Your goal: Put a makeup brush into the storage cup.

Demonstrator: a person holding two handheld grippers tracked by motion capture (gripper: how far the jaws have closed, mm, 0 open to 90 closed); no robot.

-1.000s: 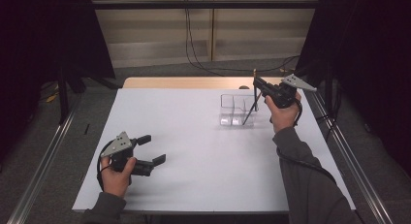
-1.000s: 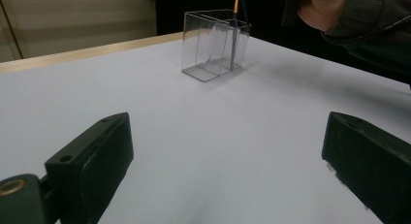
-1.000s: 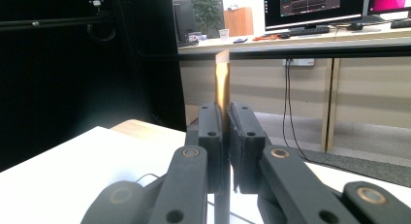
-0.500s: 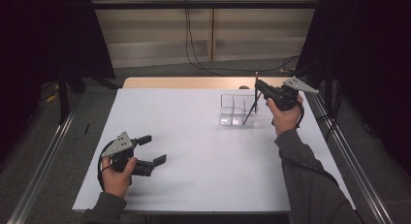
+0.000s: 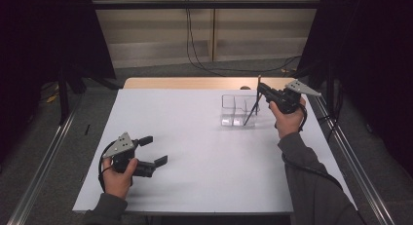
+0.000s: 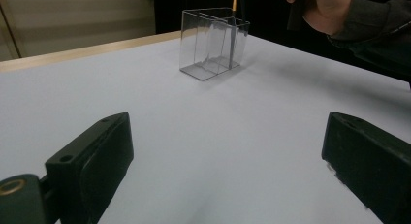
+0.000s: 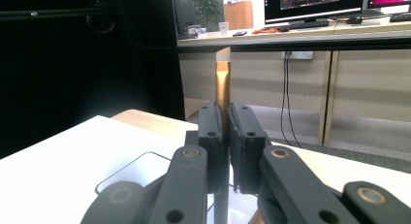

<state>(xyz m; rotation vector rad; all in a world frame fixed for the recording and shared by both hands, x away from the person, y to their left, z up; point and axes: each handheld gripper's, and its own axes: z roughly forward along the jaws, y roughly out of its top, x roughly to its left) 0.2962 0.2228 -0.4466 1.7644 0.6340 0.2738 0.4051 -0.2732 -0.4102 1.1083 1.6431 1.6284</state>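
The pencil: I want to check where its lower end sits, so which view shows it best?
The high view: the pencil leans from the right gripper down into the clear box. The left gripper view shows its shaft through the box wall. The right gripper view shows its upper end between the shut fingers.

The high view looks forward and down from above the person's side, taking in the whole surface (image 5: 204,152). The left claw view sits low and close over the surface, facing across it toward the clear box (image 6: 213,42), which the high view shares. The right claw view looks level along its own claw (image 7: 227,136), over the far edge into the room.
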